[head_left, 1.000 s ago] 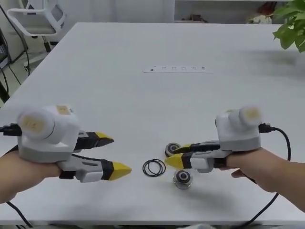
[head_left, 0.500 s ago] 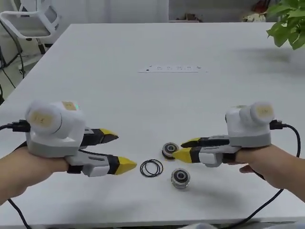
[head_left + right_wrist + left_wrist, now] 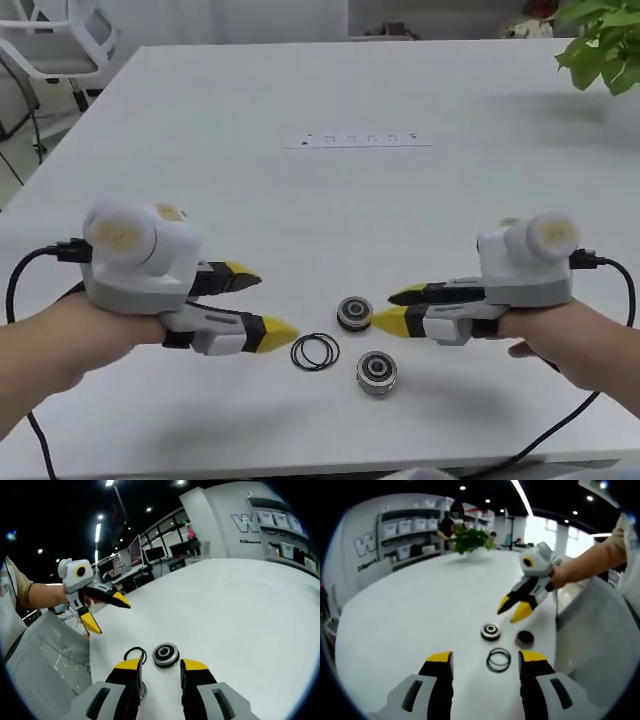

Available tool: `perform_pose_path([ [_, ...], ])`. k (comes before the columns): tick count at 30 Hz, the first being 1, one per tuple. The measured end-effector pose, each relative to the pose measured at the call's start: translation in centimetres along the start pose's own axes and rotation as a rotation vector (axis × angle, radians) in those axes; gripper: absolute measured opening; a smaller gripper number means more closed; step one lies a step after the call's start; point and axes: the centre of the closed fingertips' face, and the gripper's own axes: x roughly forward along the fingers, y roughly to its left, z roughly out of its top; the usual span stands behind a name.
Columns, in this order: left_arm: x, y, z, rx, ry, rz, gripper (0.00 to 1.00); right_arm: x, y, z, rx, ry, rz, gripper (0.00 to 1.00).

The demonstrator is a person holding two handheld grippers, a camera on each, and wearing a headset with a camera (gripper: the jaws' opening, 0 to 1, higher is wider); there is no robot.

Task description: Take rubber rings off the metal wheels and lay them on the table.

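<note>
Two metal wheels lie near the table's front edge, one (image 3: 354, 312) farther and one (image 3: 377, 371) nearer. Black rubber rings (image 3: 315, 351) lie flat in a small overlapping cluster just left of them. My left gripper (image 3: 262, 304) is open, its lower yellow tip close to the rings. In the left gripper view the rings (image 3: 498, 660) sit just ahead of the jaws, with both wheels (image 3: 490, 631) (image 3: 524, 638) beyond. My right gripper (image 3: 388, 307) is open and empty, right of the farther wheel. The right gripper view has that wheel (image 3: 165, 654) just past the jaws and the rings (image 3: 135, 653) to its left.
The white table (image 3: 300, 220) stretches far ahead. A small printed strip (image 3: 358, 139) lies at mid-table. A green plant (image 3: 600, 45) stands at the far right and an office chair (image 3: 60, 40) beyond the far left corner. Cables trail from both grippers over the front edge.
My left gripper has moved right, closer to the rings. My right gripper has drawn back a little to the right, off the farther wheel. Wheels and rings have not moved.
</note>
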Motion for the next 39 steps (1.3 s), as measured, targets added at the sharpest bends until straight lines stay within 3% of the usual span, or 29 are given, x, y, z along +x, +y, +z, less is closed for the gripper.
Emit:
perform_pose_path([
  [8,1.3,0.3,0.2,-0.014,0.000,-0.010,0.52,0.5,-0.6,-0.4,-0.019,0.016,-0.006,0.27],
  [22,3.9,-0.6,0.5,-0.012,0.012,-0.052,0.48,1.5,-0.8,-1.2,-0.053,0.047,0.000,0.25],
  [39,6.5,-0.7,0.1,-0.014,0.038,-0.072,0.37,2.4,-0.7,-1.7,-0.101,0.072,0.001,0.23],
])
